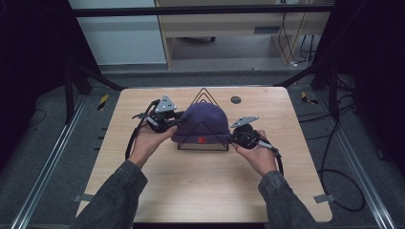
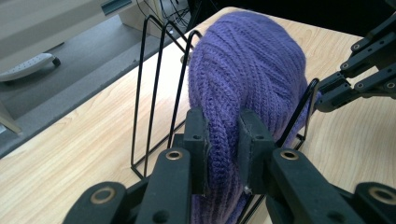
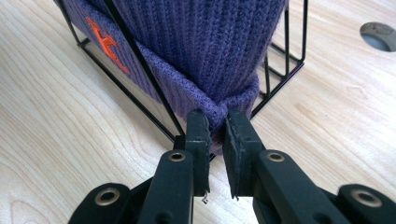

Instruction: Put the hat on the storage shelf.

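A purple knit hat (image 1: 203, 123) with an orange logo (image 1: 202, 140) sits in a black wire rack (image 1: 204, 95) of triangular dividers at the middle of the table. My left gripper (image 1: 175, 121) pinches a fold of the hat (image 2: 224, 140) at its left side, jaws closed on the knit. My right gripper (image 1: 233, 138) grips the hat's folded brim (image 3: 217, 109) at its lower right corner, beside a rack wire (image 3: 140, 70). From the left gripper view the right gripper (image 2: 327, 95) shows at the hat's far side.
The wooden table (image 1: 205, 186) has a round grey cable hole (image 1: 235, 99) behind the rack. Black frame bars and cables surround the table. A cabinet and floor lie beyond the far edge.
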Tool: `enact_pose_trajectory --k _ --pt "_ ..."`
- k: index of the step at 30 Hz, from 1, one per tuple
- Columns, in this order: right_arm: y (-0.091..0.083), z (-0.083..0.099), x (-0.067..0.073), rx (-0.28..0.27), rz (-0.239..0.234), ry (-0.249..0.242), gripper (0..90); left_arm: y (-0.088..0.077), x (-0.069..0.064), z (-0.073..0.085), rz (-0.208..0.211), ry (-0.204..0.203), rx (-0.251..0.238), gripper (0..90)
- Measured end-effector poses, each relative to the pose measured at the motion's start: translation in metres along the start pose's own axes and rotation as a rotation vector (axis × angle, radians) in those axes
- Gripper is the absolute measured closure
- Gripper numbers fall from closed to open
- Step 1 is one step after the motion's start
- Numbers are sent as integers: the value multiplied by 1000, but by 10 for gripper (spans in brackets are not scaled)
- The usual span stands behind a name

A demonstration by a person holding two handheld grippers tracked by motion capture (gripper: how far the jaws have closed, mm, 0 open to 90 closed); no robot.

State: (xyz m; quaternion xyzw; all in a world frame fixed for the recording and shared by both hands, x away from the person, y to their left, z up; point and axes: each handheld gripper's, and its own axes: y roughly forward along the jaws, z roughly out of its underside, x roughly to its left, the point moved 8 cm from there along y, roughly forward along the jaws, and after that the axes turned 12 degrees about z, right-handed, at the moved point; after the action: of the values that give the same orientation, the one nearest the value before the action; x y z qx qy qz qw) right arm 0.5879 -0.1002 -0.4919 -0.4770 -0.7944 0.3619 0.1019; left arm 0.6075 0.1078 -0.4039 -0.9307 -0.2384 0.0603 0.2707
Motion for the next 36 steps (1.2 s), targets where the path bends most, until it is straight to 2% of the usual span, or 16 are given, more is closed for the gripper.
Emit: enact_pose_trajectory --k 6,18,22,24,30,33,36 --pt "6 5 3 22 -5 3 803 4 1 8 0 -2 24 746" --pt "8 9 2 33 -5 0 776 6 3 14 0 -20 23 723" --pt "3 11 2 44 12 3 706 2 3 15 -21 -46 11 632" --pt "1 11 1 36 18 10 693 0 3 14 -24 -52 4 620" --pt "-14 13 4 7 27 32 615 -11 3 12 -68 -48 -2 490" --pt "-19 13 8 -3 36 47 555 -16 1 16 -85 -32 32 395" --pt "-26 13 11 -19 42 65 504 -20 -3 16 -90 -51 12 321"
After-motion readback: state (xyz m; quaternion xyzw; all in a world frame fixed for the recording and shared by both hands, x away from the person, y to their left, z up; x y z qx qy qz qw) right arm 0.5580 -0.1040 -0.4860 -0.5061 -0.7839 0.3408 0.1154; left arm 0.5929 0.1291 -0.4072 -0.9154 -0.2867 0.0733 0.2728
